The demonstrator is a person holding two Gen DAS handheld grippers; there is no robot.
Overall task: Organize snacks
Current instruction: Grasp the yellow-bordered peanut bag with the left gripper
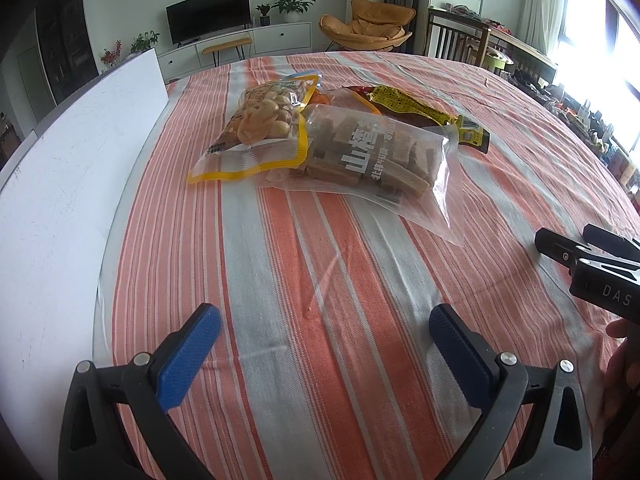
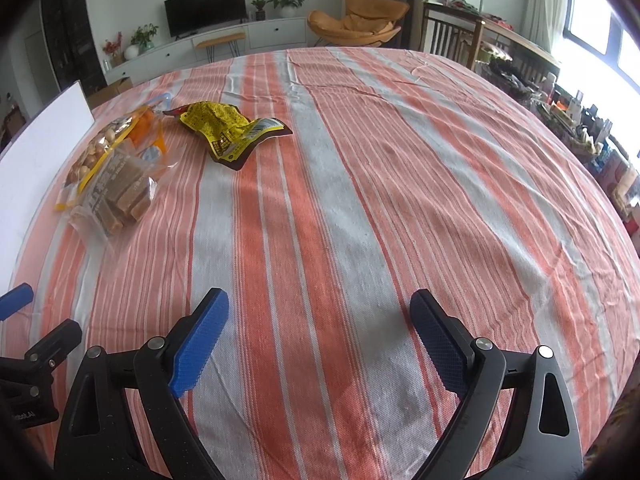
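Note:
Three snack bags lie together on the striped tablecloth (image 1: 320, 280). A clear bag of brown hawthorn bars (image 1: 376, 156) lies partly on a yellow-edged bag of nuts (image 1: 260, 128); a yellow and dark red packet (image 1: 420, 112) lies behind them. In the right wrist view the bars (image 2: 120, 192), nuts (image 2: 100, 144) and yellow packet (image 2: 224, 128) sit at the far left. My left gripper (image 1: 324, 320) is open and empty, well short of the bags. My right gripper (image 2: 320, 304) is open and empty over bare cloth; it also shows in the left wrist view (image 1: 592, 252) at the right edge.
A white board (image 1: 72, 184) stands along the table's left edge. The tablecloth (image 2: 360, 200) covers the whole table. Beyond the table are a TV stand (image 1: 240, 44), an orange chair (image 1: 368, 24) and cluttered shelves (image 1: 592, 120) at the right.

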